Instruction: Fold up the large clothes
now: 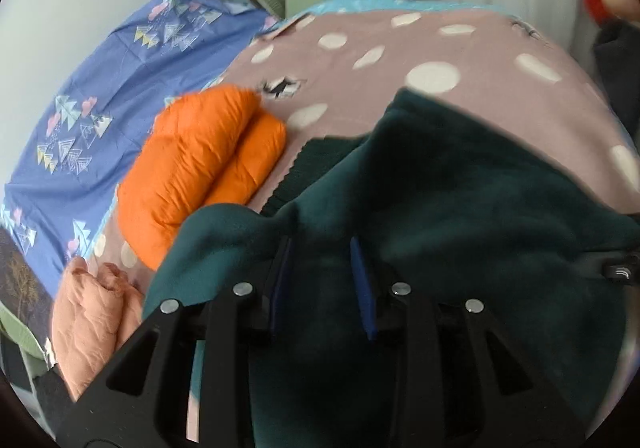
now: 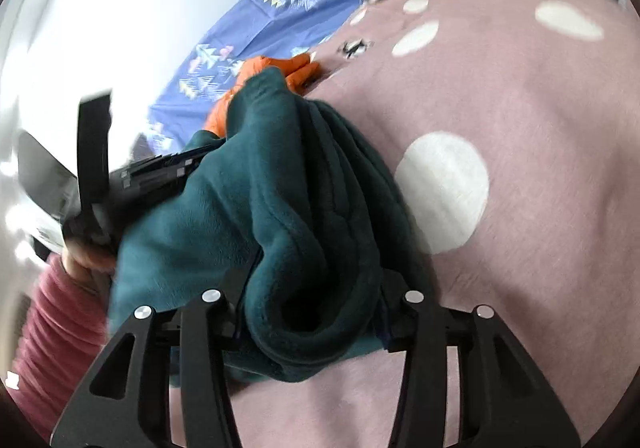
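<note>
While both grippers are holding the dark teal fleece garment (image 1: 460, 208) above the bed, the step in hand seems to be carrying a fold across, or lifting the bundled cloth to lay it down. The left gripper (image 1: 320, 280) has its blue pads (image 1: 362, 288) set apart with fleece bunched between them, so I judge it grips the cloth, though the blur makes the contact unsure. The right gripper (image 2: 312, 312) is clamped on a thick roll of the same fleece, whose folds hang in several layers.

The garment lies partly on the pink blanket with white dots (image 2: 520, 108), and its ribbed hem (image 1: 304, 164) rests near the folded orange puffer jacket (image 1: 200, 164). A folded peach garment (image 1: 88, 320) sits nearer the left side, beside the blue patterned sheet (image 1: 100, 80).

For the next move, I think the two grippers must spread apart to pull the layers flat before lowering. Open room is on the right part of the blanket; toward the left, the orange jacket is close and could be disturbed.
</note>
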